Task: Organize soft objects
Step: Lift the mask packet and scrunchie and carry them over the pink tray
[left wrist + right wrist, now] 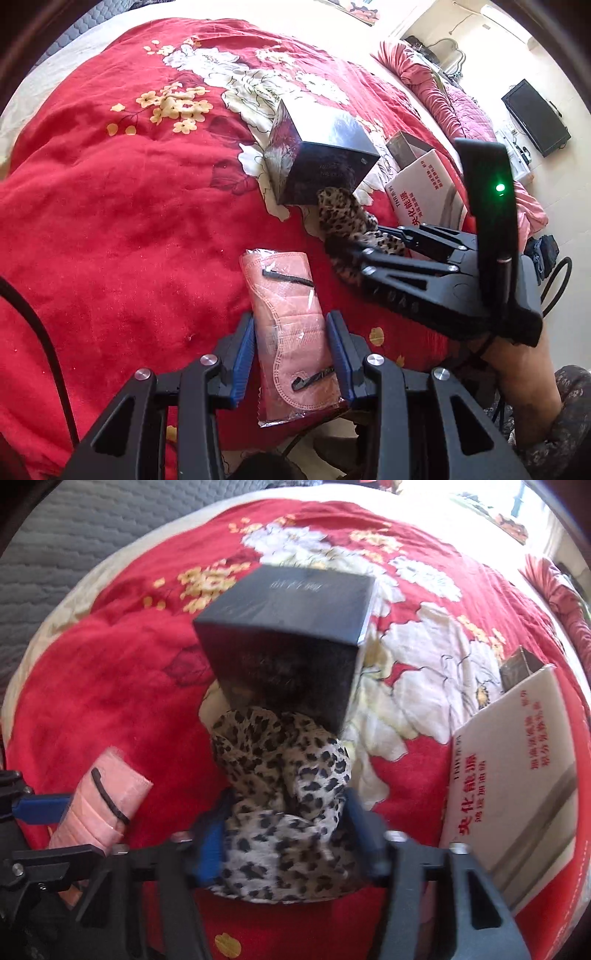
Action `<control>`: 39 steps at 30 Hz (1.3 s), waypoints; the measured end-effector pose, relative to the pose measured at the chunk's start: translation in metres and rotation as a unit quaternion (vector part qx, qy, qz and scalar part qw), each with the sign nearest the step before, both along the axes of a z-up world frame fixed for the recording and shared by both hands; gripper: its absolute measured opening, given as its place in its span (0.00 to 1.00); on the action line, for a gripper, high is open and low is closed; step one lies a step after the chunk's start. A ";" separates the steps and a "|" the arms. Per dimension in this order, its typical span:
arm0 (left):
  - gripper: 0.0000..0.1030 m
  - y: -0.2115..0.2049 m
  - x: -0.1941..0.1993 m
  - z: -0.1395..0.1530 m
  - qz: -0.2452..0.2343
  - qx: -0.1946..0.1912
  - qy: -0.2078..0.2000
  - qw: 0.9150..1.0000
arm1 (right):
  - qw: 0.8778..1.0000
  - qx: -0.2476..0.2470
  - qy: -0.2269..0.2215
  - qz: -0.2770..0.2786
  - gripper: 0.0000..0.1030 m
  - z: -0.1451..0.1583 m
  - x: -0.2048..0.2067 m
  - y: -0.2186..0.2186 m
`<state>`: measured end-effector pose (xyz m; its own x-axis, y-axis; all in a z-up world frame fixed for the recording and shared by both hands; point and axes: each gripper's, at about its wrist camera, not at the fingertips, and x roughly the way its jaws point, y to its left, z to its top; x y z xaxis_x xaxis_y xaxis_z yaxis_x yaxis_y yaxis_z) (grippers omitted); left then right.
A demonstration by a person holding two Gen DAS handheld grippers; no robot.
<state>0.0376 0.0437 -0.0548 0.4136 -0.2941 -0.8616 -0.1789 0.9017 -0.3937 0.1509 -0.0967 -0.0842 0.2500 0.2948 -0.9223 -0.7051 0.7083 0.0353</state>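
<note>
Soft things first: in your left wrist view, one pink mask pack [291, 339] sits gripped between the left gripper [291, 354] pads above the red quilt [110, 221], ready for carrying. In your right wrist view, the right gripper [284, 834] squeezes one leopard scarf [280, 775] lying against one black box [288, 627], seemingly to lift it; one white box [517, 775] lies right.

A home bedroom. I work over a bed under a red floral quilt [110, 206]; at two o'clock, a pink bedspread [436, 85] and a dark television [535, 118] against the wall.
</note>
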 end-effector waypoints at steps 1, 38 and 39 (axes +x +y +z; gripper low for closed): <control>0.38 -0.002 0.000 0.001 -0.001 0.004 -0.001 1.000 | 1.000 0.007 -0.003 -0.001 0.27 0.004 0.000 -0.004; 0.38 -0.222 0.119 0.141 -0.170 0.084 -0.128 0.974 | 0.948 0.142 -0.176 -0.225 0.25 0.188 0.015 -0.281; 0.38 -0.229 0.123 0.139 -0.176 0.084 -0.128 0.973 | 0.946 0.142 -0.179 -0.230 0.25 0.188 0.016 -0.288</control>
